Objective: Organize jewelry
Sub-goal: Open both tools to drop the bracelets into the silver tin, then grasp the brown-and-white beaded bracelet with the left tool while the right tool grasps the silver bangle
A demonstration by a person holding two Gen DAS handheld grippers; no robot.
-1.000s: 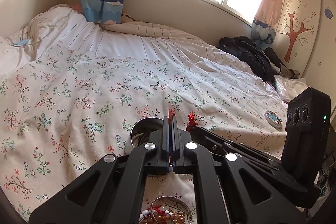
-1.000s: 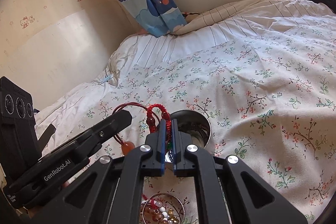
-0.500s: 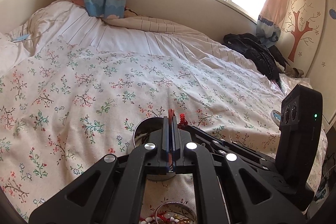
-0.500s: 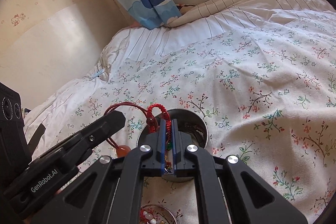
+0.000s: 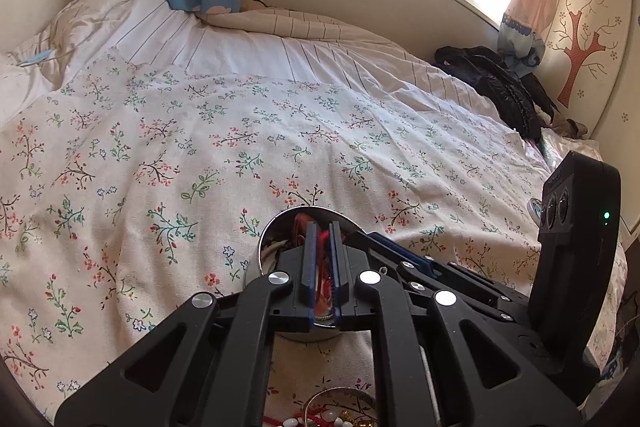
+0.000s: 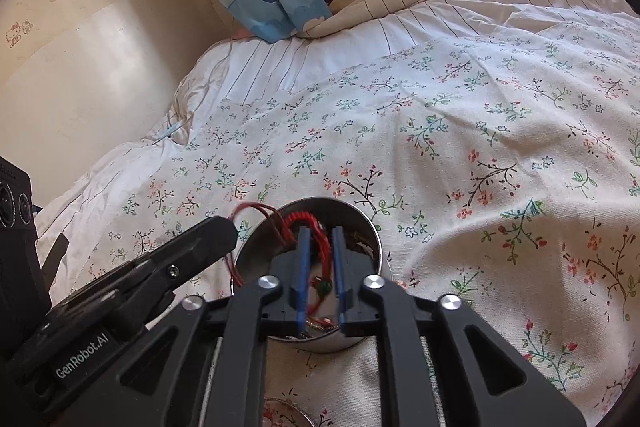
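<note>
Both tools hang over a round metal tin [image 6: 308,337] on the floral bedspread [image 6: 480,147]: the left hand-held gripper [image 5: 322,227] has its blue pads nearly together, pinching a red cord bracelet [image 5: 323,279], while the right hand-held gripper [image 6: 319,231] stands parted, the cord's braided loop lying loose between its pads. From there the red cord trails over the tin's rim toward the left tool, and its lower end seems to rest inside the tin, though shadow obscures it. Near the bottom edge lies a small dish of beads [image 5: 340,413], and a black jacket [image 5: 500,87] sits far off by the window.
</note>
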